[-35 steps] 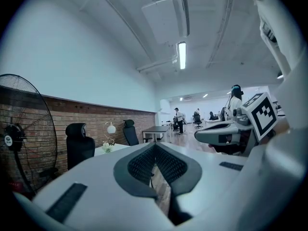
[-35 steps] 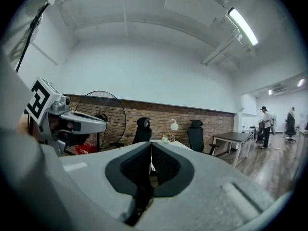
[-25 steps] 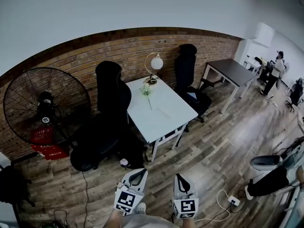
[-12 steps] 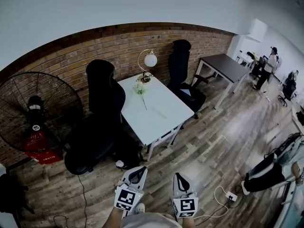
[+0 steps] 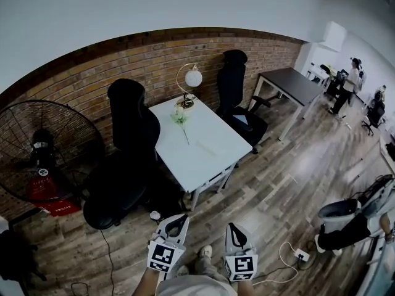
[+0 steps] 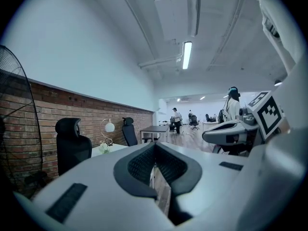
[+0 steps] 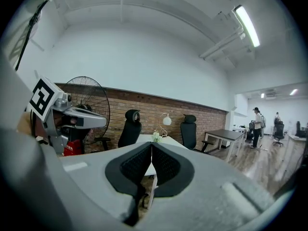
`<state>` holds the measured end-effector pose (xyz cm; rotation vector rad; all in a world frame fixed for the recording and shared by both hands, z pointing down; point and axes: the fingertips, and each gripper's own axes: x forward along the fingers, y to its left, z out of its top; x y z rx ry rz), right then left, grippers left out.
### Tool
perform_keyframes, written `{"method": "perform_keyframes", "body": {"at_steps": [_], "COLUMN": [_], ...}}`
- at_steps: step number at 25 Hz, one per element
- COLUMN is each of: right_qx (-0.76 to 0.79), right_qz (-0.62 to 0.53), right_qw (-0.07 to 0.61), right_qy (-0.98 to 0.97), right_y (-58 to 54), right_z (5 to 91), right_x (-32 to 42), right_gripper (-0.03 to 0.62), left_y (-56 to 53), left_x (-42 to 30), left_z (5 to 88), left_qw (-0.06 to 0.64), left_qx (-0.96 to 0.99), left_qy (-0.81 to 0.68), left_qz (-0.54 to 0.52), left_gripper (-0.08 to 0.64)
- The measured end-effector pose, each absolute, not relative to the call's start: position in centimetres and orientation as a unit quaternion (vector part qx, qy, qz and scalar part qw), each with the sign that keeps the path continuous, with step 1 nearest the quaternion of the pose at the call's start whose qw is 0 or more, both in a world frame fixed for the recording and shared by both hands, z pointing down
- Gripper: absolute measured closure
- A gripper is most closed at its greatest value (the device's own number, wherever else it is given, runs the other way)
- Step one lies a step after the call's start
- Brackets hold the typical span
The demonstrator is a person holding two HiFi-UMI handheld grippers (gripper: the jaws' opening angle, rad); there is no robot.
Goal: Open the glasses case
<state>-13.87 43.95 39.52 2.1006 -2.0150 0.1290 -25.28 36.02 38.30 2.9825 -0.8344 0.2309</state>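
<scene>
The white table [image 5: 213, 134] stands a few steps ahead of me on the wooden floor. A small pale flat thing [image 5: 207, 147] lies on its near half; I cannot tell whether it is the glasses case. My left gripper [image 5: 176, 222] and right gripper [image 5: 233, 230] are held side by side low in the head view, well short of the table. Both are shut with nothing between the pads. In the left gripper view the left gripper [image 6: 154, 148] points past the table's right side. In the right gripper view the right gripper [image 7: 151, 146] points at the table.
A globe lamp [image 5: 188, 80] and a small plant [image 5: 179, 117] stand at the table's far end. Black office chairs [image 5: 133, 122] [image 5: 237, 82] flank it. A big floor fan [image 5: 43, 153] is at left, a dark desk [image 5: 290, 86] at right, a power strip [image 5: 300, 254] on the floor.
The table, chairs and fan have slid left and slightly nearer in the head view. Both grippers keep their place in the frame, still shut. A shoe now shows between them.
</scene>
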Motion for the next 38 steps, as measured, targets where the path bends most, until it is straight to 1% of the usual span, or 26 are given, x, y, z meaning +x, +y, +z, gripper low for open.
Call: {"method": "perform_keyframes", "body": {"at_steps": [24, 38], "right_qx": [0.694, 0.673], "right_qz": [0.066, 0.063], "right_qw": [0.098, 0.089], "right_qy": [-0.71, -0.732], "right_y": [31.9, 29.2], "right_z": [40.8, 41.0], "right_x": [-3.6, 1.5], "right_gripper": [0.586, 0.586], "left_y": [25.7, 23.5], "left_x": [-15.4, -10.4], "left_z": [39.6, 39.7], "left_qw": [0.018, 0.017], "left_qx": [0.949, 0.94], "left_qy": [-0.296, -0.322], "left_qz": [0.104, 0.108], "left_gripper": [0.554, 0.554]}}
